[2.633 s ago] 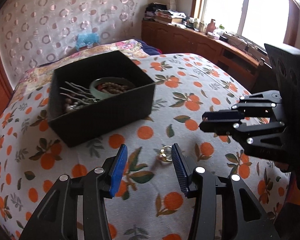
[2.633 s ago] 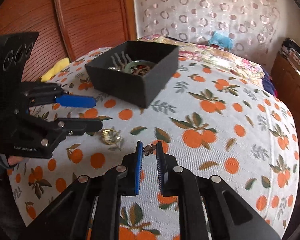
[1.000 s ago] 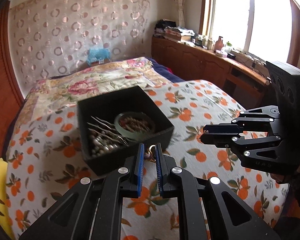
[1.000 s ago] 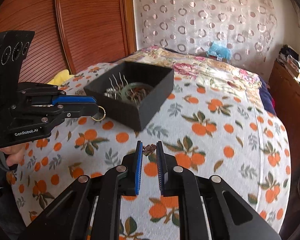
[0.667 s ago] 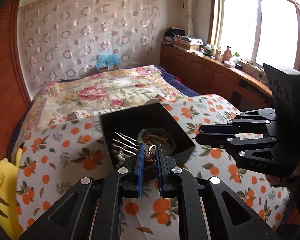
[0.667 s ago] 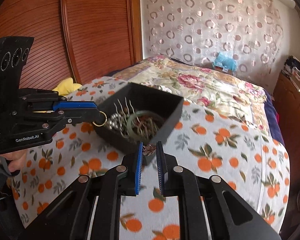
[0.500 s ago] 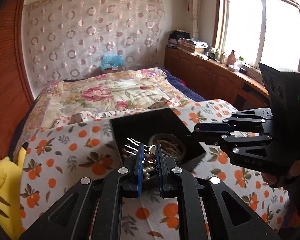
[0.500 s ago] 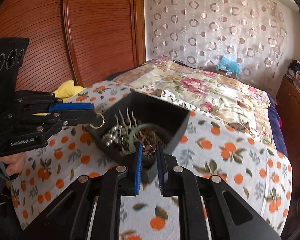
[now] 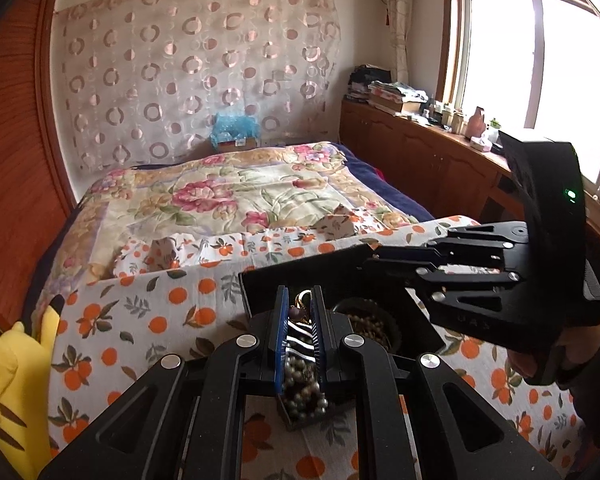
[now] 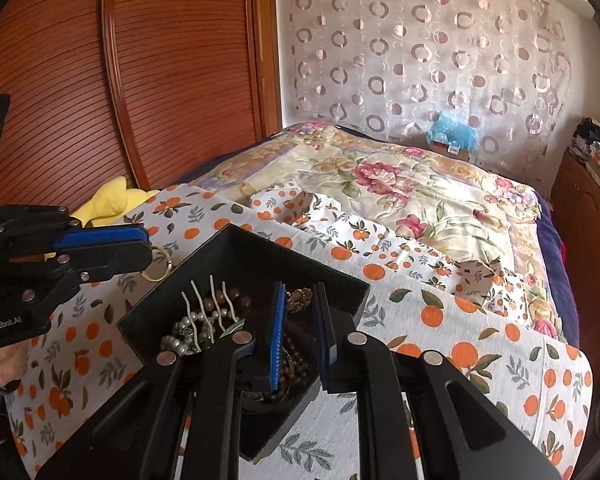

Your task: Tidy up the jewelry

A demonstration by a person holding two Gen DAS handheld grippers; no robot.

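Observation:
A black open box (image 10: 256,256) sits on the orange-print cloth and holds pearls, brown beads and a white hair comb (image 10: 206,308). My left gripper (image 9: 299,305) is shut on a gold ring (image 9: 302,299), which also shows in the right wrist view (image 10: 158,270) hanging at the box's left edge. My right gripper (image 10: 300,300) is shut on a small bronze earring (image 10: 298,294) and holds it above the inside of the box. In the left wrist view the box (image 9: 300,280) lies just under both grippers.
A yellow plush toy (image 9: 10,376) lies at the left edge of the bed. A floral quilt (image 9: 228,196) covers the far half. A wooden cabinet (image 9: 432,152) with clutter runs under the window on the right. A wooden wardrobe (image 10: 120,60) stands at the left.
Both grippers have lifted their pieces off the cloth and moved forward to the box. The right one is now over the box, the left one at its edge.

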